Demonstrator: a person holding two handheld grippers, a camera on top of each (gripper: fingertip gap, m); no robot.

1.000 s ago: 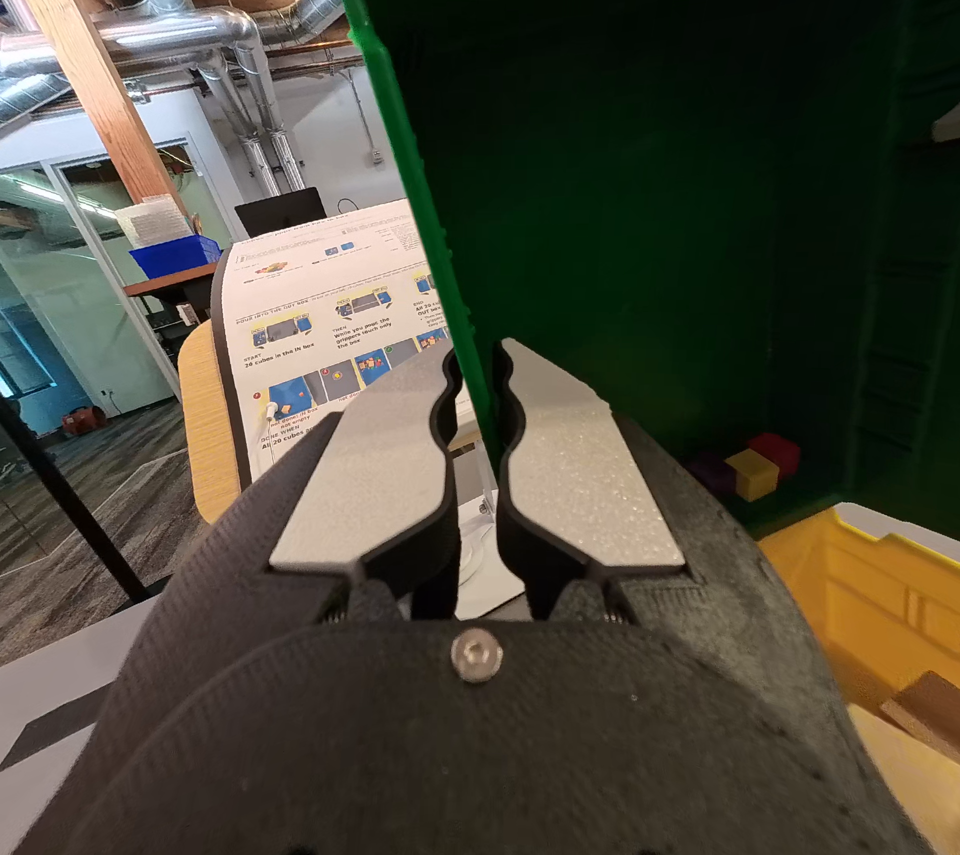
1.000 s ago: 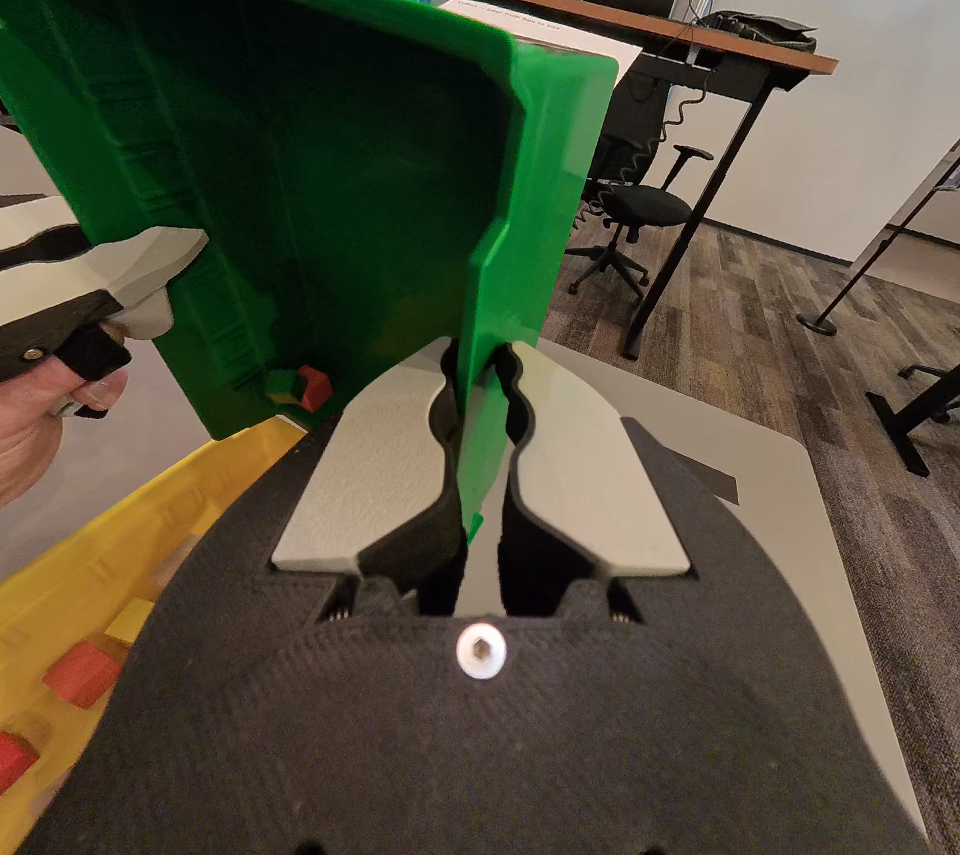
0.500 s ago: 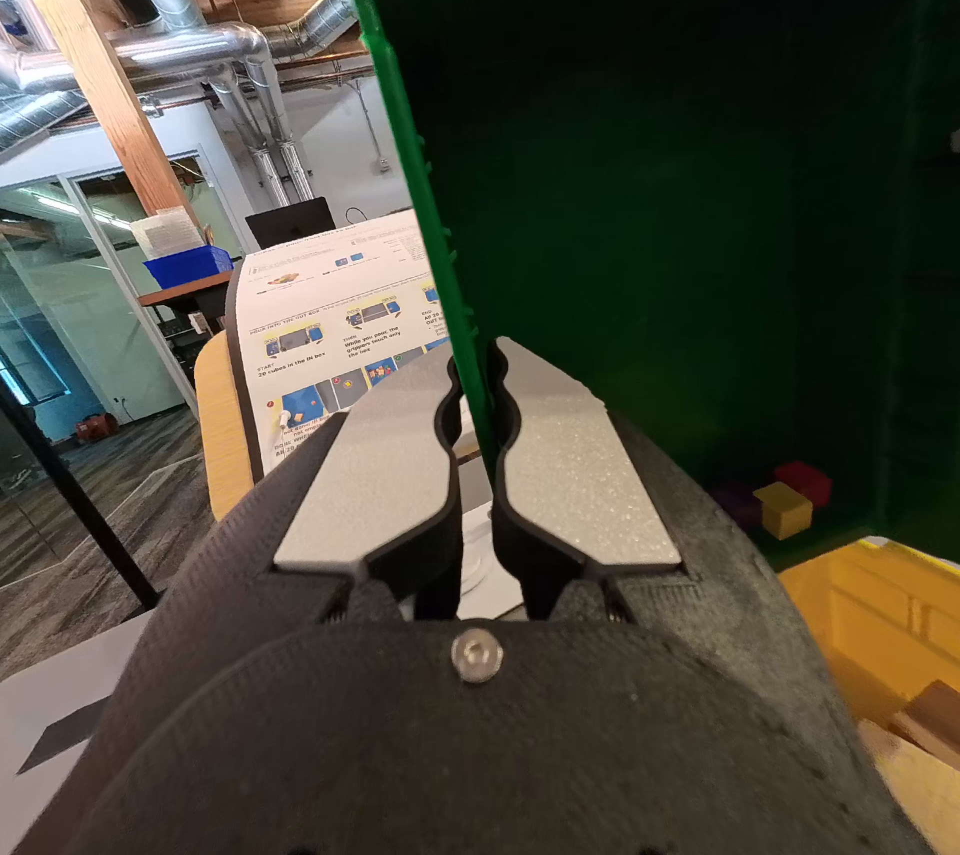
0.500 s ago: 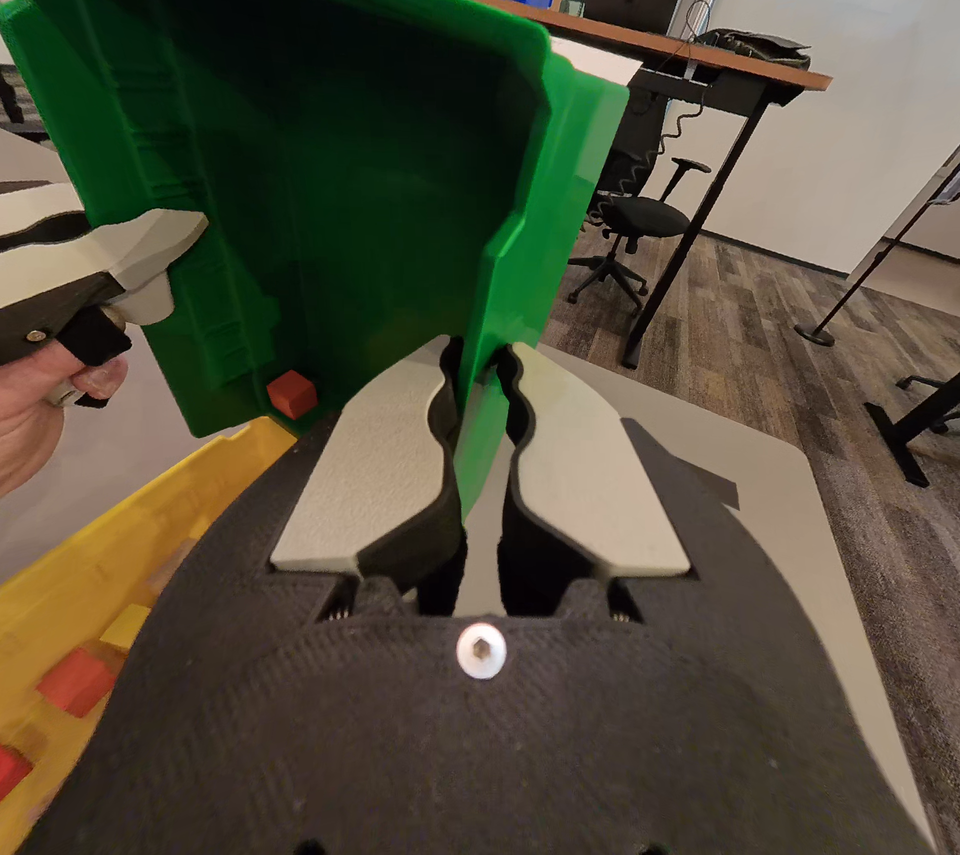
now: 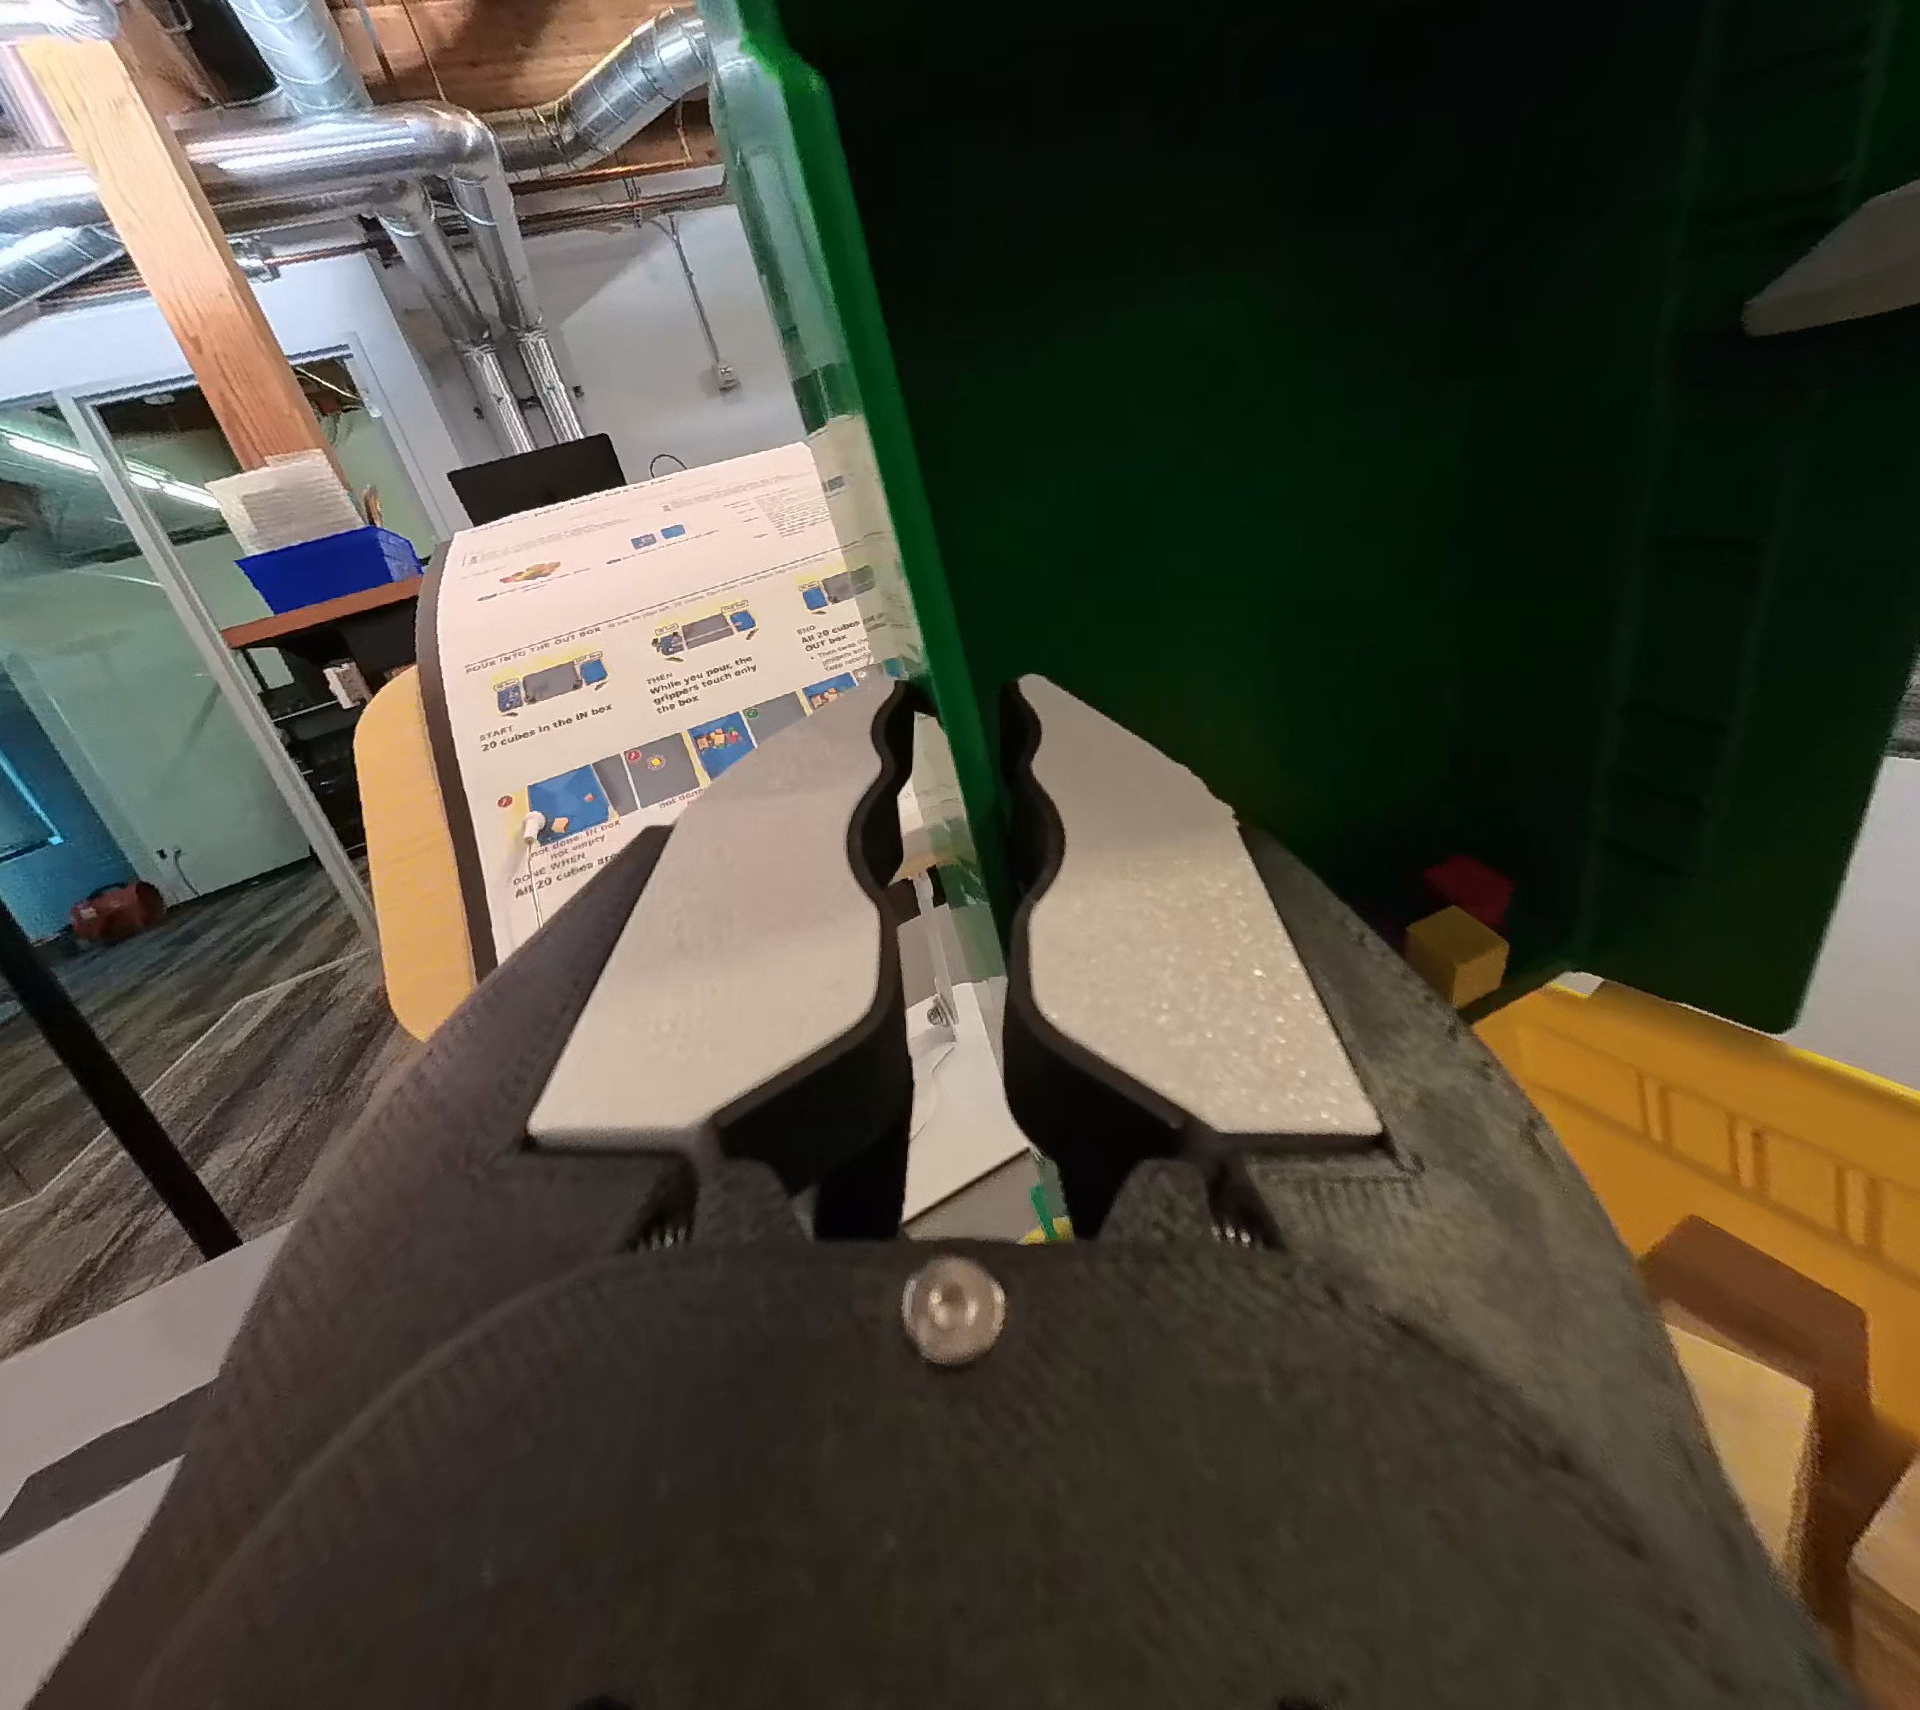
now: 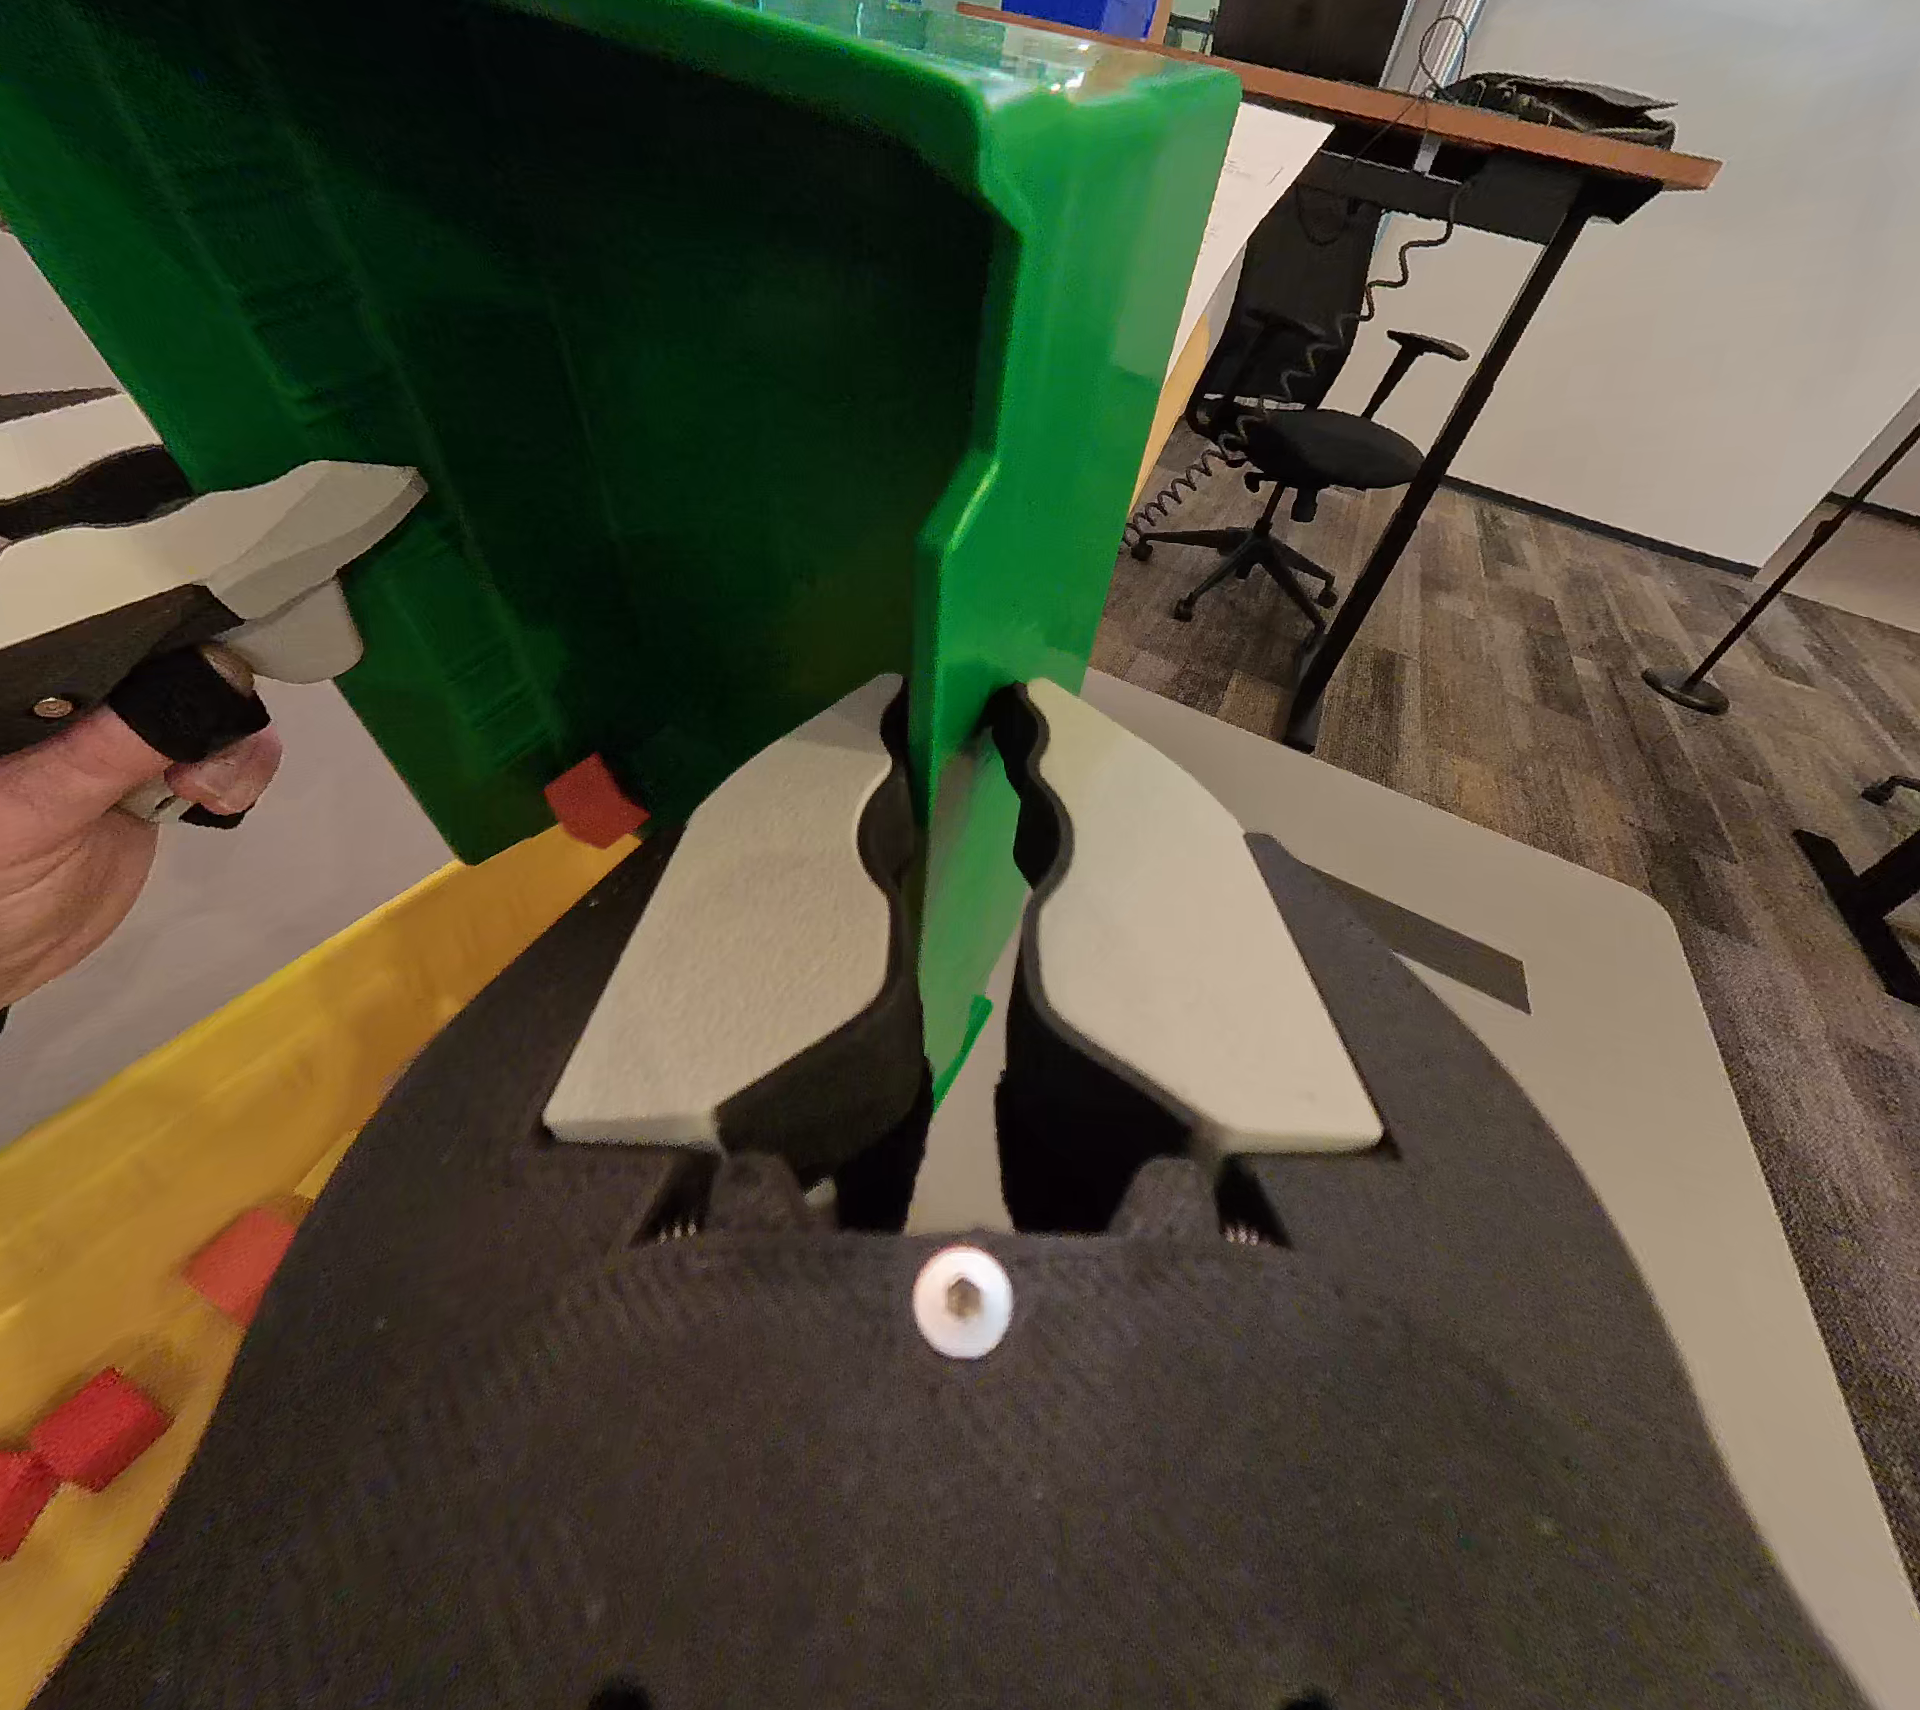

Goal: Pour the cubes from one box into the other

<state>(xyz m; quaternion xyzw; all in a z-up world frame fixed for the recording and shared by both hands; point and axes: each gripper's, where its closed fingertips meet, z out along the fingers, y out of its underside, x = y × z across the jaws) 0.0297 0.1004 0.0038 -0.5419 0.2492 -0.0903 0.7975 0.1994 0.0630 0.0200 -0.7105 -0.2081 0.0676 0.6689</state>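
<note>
Both grippers hold a green box (image 6: 644, 372) tipped steeply over a yellow box (image 6: 125, 1172). My left gripper (image 5: 961, 715) is shut on the green box's left wall (image 5: 894, 517). My right gripper (image 6: 951, 704) is shut on its right wall (image 6: 1039, 517). In the left wrist view a yellow cube (image 5: 1455, 954) and a red cube (image 5: 1467, 886) sit at the green box's lower lip above the yellow box (image 5: 1704, 1141). In the right wrist view a red cube (image 6: 592, 803) is at that lip, and red cubes (image 6: 99, 1426) lie in the yellow box. The left gripper (image 6: 312, 559) and a hand (image 6: 94, 860) show there too.
The grey table (image 6: 1507, 1089) carries the boxes. A printed instruction sheet (image 5: 623, 725) stands behind on a wooden board. A wooden block (image 5: 1787, 1328) lies in the yellow box. A desk (image 6: 1455, 122) and an office chair (image 6: 1309, 465) stand beyond the table.
The green box has tipped steeper and lifted. The cubes have slid down to its lower lip; the green cube seen beside the red one a second ago is gone from view.
</note>
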